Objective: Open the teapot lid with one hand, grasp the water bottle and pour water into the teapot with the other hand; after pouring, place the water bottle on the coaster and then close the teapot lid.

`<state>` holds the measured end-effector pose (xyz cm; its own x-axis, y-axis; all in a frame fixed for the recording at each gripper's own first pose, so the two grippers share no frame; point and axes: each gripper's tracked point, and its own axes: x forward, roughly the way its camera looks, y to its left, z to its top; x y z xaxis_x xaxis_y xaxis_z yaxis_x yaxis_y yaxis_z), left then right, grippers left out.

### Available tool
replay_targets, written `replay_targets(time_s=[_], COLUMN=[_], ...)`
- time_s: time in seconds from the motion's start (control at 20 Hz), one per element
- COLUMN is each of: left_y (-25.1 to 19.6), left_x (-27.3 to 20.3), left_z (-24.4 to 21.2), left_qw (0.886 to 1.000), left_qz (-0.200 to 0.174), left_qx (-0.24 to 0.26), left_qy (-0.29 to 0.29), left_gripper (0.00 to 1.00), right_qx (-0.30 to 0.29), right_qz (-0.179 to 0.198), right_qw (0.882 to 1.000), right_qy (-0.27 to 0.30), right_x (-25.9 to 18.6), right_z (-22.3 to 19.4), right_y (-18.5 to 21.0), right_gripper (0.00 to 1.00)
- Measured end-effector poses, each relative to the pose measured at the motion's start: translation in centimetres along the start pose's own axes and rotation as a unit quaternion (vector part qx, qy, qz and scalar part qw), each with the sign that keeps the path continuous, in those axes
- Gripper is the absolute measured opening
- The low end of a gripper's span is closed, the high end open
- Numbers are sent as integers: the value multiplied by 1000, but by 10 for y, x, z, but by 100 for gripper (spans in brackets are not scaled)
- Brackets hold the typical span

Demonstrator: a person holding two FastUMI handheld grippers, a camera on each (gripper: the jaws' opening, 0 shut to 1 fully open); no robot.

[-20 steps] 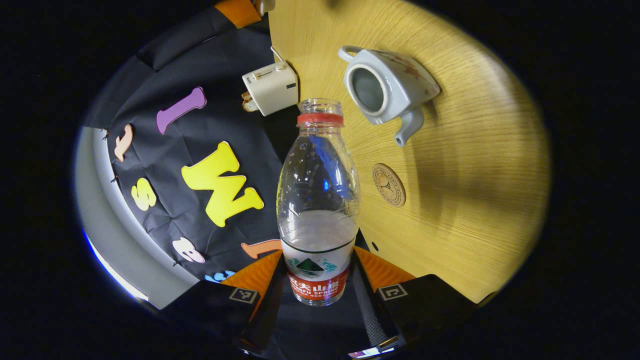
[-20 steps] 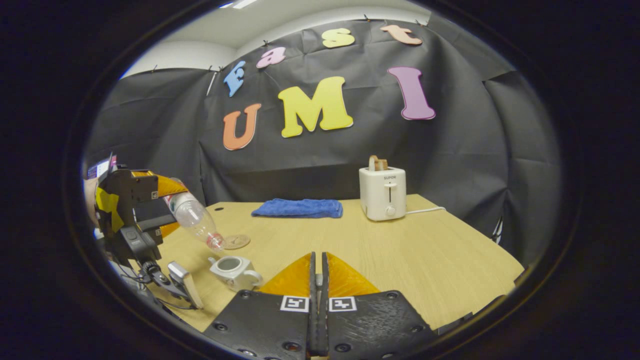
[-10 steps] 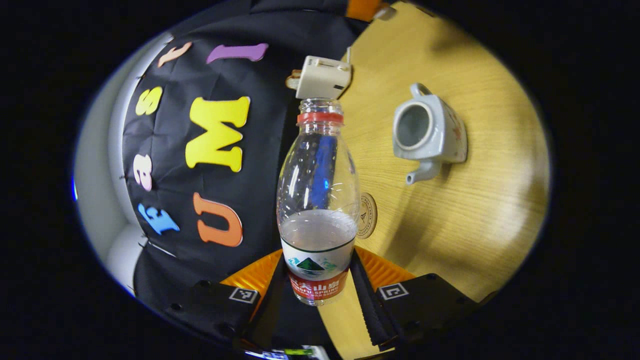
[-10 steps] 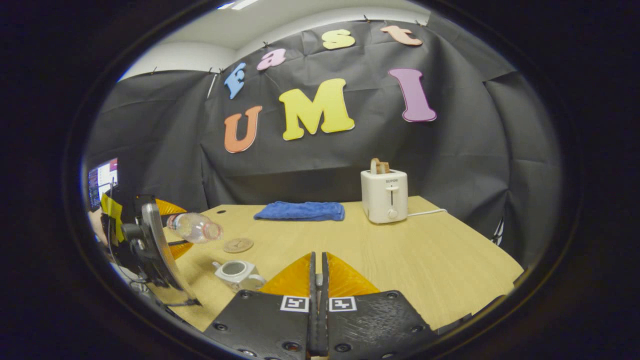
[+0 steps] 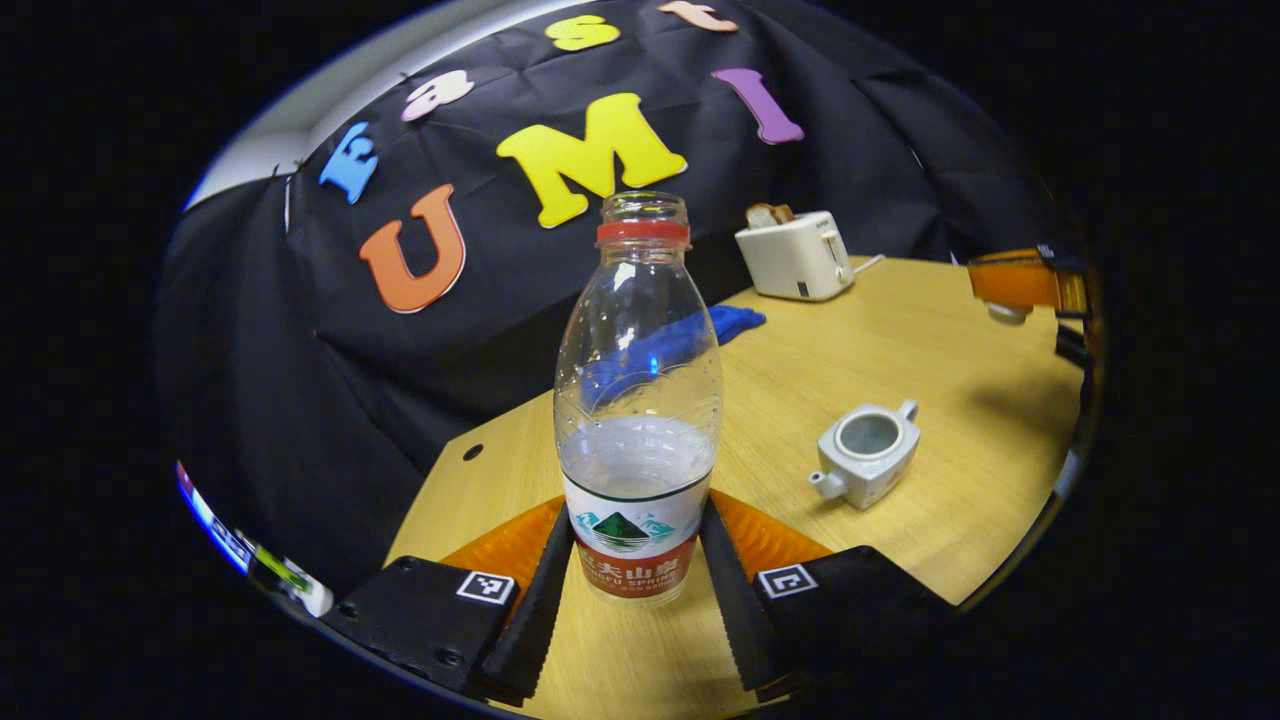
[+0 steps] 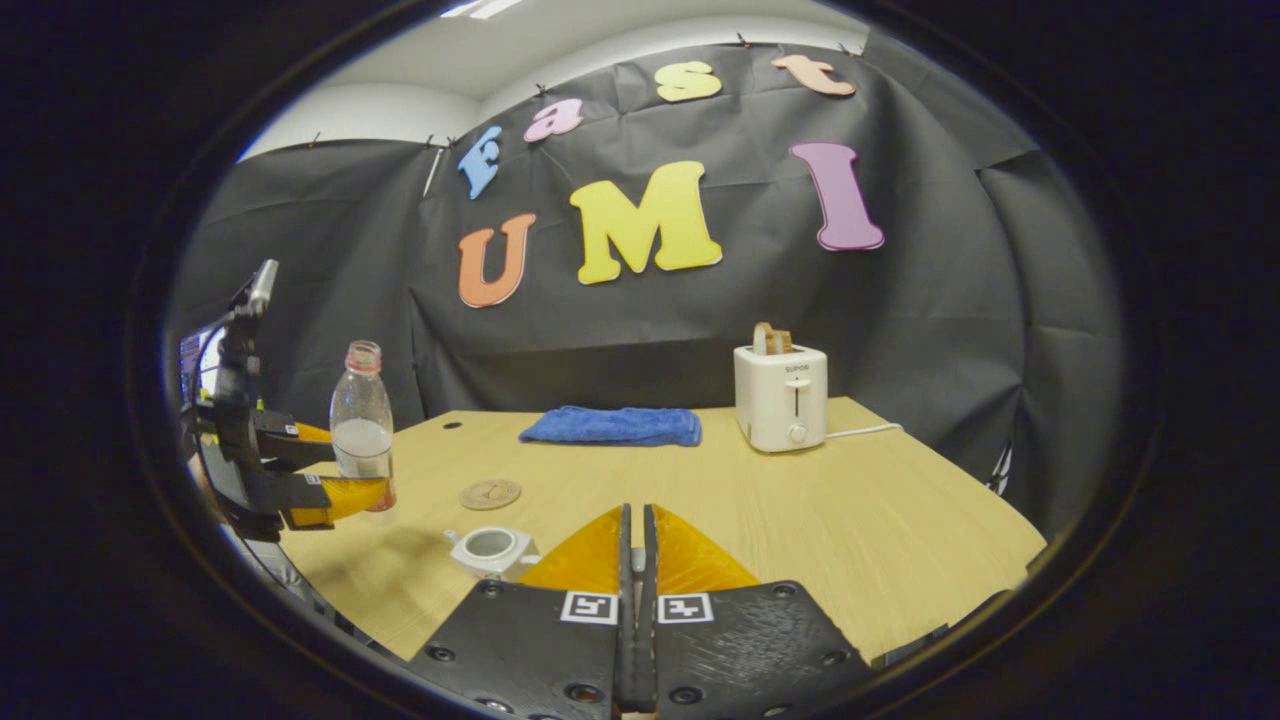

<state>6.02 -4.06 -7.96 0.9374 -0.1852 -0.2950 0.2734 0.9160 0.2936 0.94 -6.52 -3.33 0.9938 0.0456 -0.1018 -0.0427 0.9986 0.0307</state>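
Left gripper view: left tool [image 5: 637, 590] clamps upright water bottle [image 5: 638, 400] | right tool [image 6: 636, 570] closed, lid unseen

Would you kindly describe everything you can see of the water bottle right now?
The water bottle is clear plastic, uncapped, with a red ring below its open mouth and a printed label low on its body. It stands upright, under half full. The left gripper holds it, a finger pressing each side of its lower part. In the right gripper view it is left of the coaster, not on it.

Clear plastic bottle [image 5: 637, 400]; glossy ceramic teapot [image 5: 865, 454]; wood-grain table [image 5: 880, 340].
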Motion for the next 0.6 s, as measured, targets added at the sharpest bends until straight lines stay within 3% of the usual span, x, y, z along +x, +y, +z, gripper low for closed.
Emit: replay_targets(time_s=[0.2, 0.6], left_y=[17, 38], left_x=[15, 75], left_z=[21, 46], left_qw=[991, 983], left_qz=[13, 3], left_qx=[-121, -169], left_qy=[-53, -76], left_gripper=[73, 73], right_qx=[-6, -3], right_qz=[7, 4], right_qw=[1000, 1000], right_qy=[2, 16], right_x=[-1, 3], right_z=[-1, -10], right_y=[9, 12], right_gripper=[0, 0])
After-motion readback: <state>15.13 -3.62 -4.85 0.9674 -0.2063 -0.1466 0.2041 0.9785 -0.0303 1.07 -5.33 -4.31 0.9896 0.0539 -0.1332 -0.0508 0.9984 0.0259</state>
